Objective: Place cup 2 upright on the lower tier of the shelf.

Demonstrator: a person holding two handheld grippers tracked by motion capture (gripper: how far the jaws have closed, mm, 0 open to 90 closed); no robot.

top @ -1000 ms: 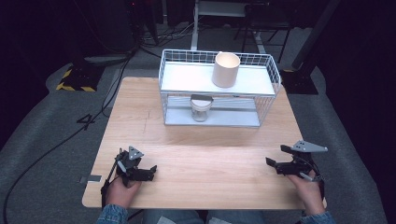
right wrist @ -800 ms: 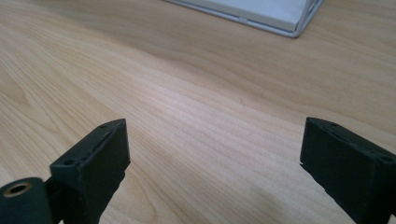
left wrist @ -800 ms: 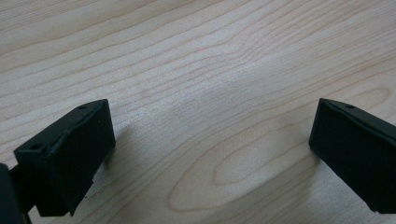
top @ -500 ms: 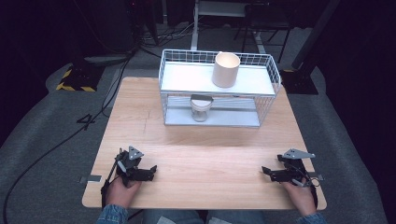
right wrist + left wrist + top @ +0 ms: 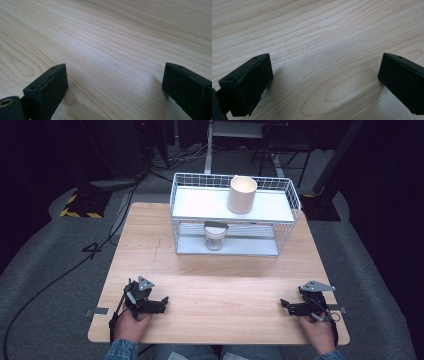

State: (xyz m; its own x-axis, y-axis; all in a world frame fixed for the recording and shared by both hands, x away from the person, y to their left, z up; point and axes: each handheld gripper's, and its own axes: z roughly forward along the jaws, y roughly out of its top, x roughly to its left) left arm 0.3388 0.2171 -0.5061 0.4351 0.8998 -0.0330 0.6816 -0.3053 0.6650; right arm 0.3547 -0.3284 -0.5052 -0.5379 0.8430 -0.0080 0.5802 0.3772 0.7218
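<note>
My left gripper [image 5: 163, 301] rests low on the wooden table [image 5: 220, 275] near its front left corner. In the left gripper view its jaws [image 5: 324, 67] stand wide apart over bare wood, so it is open. My right gripper [image 5: 283, 304] sits near the front right corner, also open, with bare wood between its jaws [image 5: 113, 75]. Its jaws have just been opening, with nothing between them. A white wire rack [image 5: 185, 200] stands at the table's far side. A cream cup [image 5: 242, 195] stands on its top shelf, and a small glass jar [image 5: 215, 236] stands on the lower shelf.
The rack takes up the far middle of the table. Cables run across the grey floor [image 5: 60, 260] on the left. Black stands and a yellow-black striped base [image 5: 79, 206] sit beyond the table.
The right hand has lowered its gripper toward the tabletop near the front edge. The left gripper has stayed where it was.
</note>
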